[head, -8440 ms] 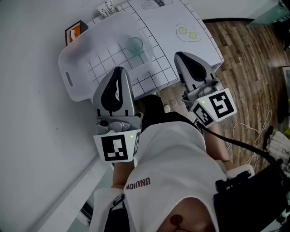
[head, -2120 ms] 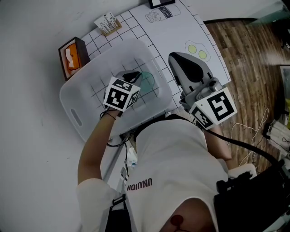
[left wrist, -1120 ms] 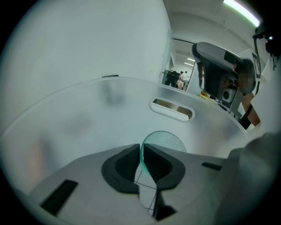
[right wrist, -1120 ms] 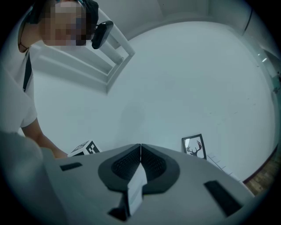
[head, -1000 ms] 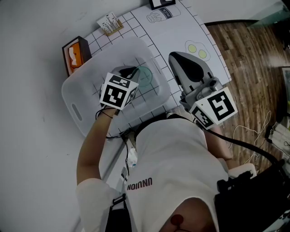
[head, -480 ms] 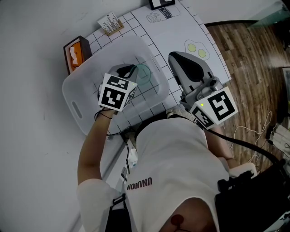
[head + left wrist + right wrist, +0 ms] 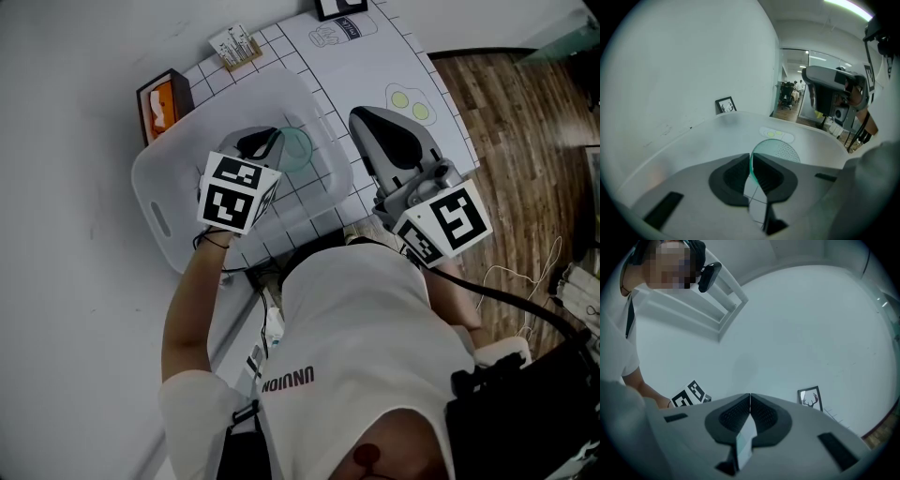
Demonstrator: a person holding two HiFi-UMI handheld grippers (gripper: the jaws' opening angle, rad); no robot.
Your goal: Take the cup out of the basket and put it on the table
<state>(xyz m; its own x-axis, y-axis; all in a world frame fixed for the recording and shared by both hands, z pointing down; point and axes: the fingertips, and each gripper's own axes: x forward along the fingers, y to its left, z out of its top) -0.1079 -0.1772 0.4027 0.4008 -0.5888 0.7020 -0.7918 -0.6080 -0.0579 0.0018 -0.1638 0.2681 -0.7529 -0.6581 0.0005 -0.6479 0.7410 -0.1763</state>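
Left gripper view shows the left gripper [image 7: 751, 157] with its jaws nearly together, pinching the thin wall of the translucent green cup [image 7: 780, 151]. One pad sits inside the cup and the other outside. The cup's round mouth opens just to the right of the jaws, and a dotted base shows through it. Around it rises the pale wall of the white plastic basket [image 7: 705, 136].

From the head view, the left gripper [image 7: 272, 140] reaches down into the basket [image 7: 155, 183]. The cup [image 7: 298, 150] touches its tip and lies within the basket's outline, toward the side nearest the right gripper. Whether the cup rests on the basket floor cannot be told.

The right gripper [image 7: 362, 118] hangs over the gridded table [image 7: 323, 61] beside the basket, apart from the cup. In the right gripper view its jaws [image 7: 750, 397] are pressed together with nothing between them. They face a wall and a framed antler picture [image 7: 809, 401].

By count there are one cup, one basket, two grippers, one orange tissue box [image 7: 161, 99] and one card holder [image 7: 234, 44].
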